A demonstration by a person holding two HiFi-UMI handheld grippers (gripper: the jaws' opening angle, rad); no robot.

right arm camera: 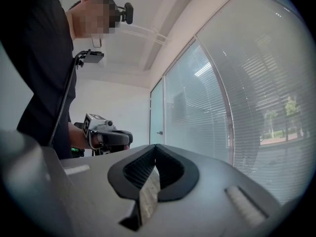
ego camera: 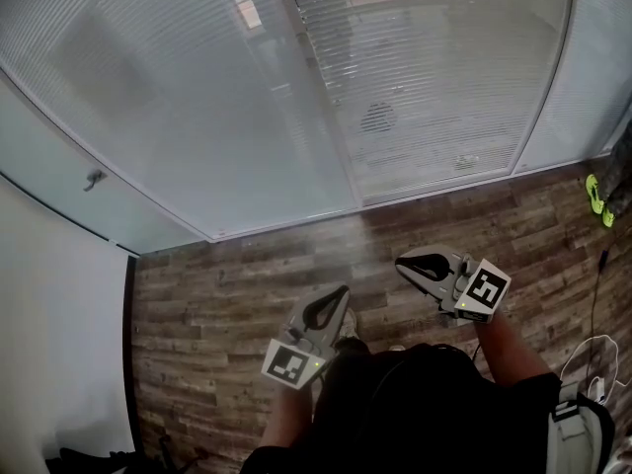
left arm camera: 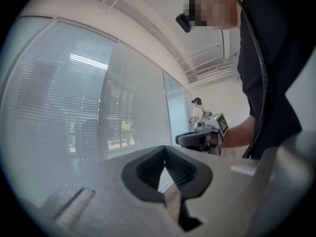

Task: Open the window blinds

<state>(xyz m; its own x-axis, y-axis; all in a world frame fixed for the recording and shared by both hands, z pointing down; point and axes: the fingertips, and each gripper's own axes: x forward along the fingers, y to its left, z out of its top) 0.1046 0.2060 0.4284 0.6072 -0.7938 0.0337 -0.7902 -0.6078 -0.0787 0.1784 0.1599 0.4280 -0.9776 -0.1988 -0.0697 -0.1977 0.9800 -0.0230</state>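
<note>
Open wood floor (ego camera: 247, 284) runs up to the glass wall (ego camera: 197, 117); the left tongs (ego camera: 334, 302) and right tongs (ego camera: 415, 263), both closed, hang level over it with clear air ahead and a gap between them; the glass and its upright frame post (ego camera: 316, 87) bar the way; a white wall (ego camera: 49, 294) closes the left side; cables (ego camera: 592, 349) lie at right.

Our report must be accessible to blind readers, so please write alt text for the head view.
Seen from above, a person holds the left gripper and the right gripper, both shut and empty, over a wood-patterned floor, in front of a glass wall with lowered white blinds.
</note>
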